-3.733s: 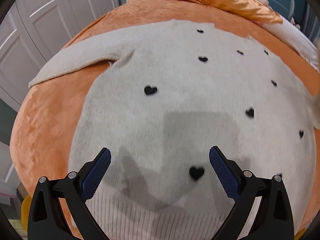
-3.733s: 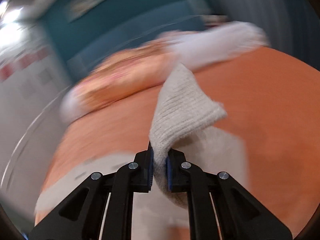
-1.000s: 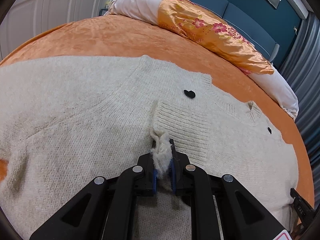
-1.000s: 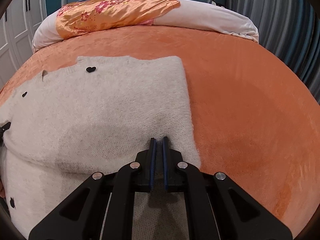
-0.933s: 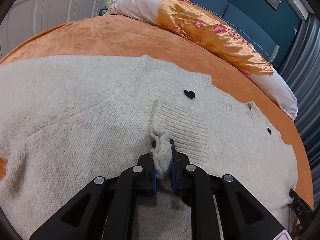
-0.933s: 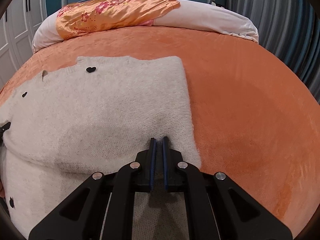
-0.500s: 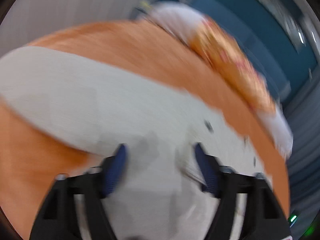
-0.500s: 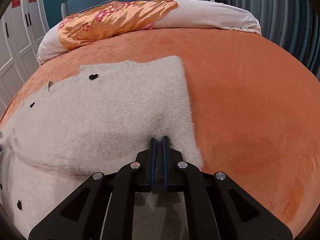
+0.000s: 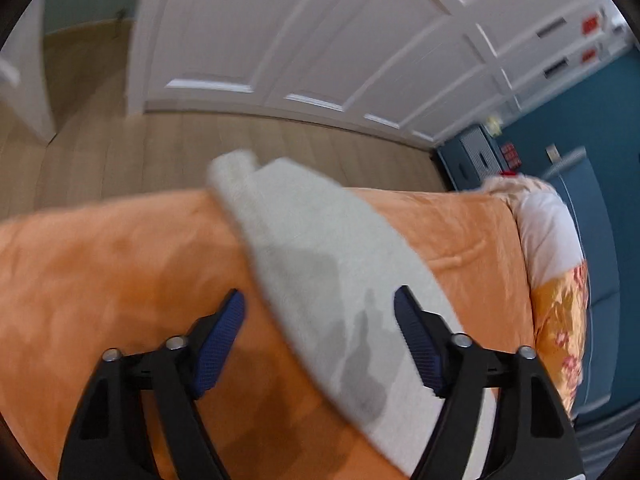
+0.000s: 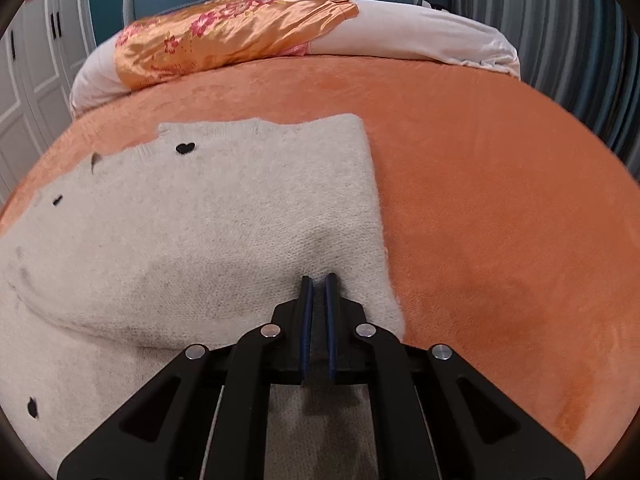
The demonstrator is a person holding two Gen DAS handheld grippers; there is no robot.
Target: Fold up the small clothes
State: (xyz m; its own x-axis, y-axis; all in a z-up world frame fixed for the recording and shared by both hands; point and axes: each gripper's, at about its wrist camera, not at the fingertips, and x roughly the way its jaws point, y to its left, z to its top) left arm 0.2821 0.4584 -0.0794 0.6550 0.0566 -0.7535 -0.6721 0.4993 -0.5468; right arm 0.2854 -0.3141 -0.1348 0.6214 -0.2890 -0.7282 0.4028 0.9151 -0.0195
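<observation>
A cream knitted sweater [image 10: 200,220] with small black hearts lies flat on the orange bed cover [image 10: 480,200], its right side folded in to a straight edge. My right gripper [image 10: 319,280] is shut, its tips pressed into the knit near that folded edge; I cannot tell whether a bit of fabric is pinched. In the left wrist view the sweater's other sleeve [image 9: 320,248] stretches out to the edge of the bed. My left gripper [image 9: 319,294] hovers over that sleeve, jaws apart and closing, one finger on each side of it and neither pad touching. The picture is blurred.
An orange flowered pillow [image 10: 232,36] and a white bolster [image 10: 420,28] lie at the head of the bed. Past the bed's edge are wooden floor [image 9: 200,148], white wardrobe doors [image 9: 320,40] and a blue cabinet [image 9: 476,152].
My left gripper let go of the cuff it was pinching on the sweater's middle, opened, and swung across to the outstretched sleeve at the bed's edge. The right gripper stayed put.
</observation>
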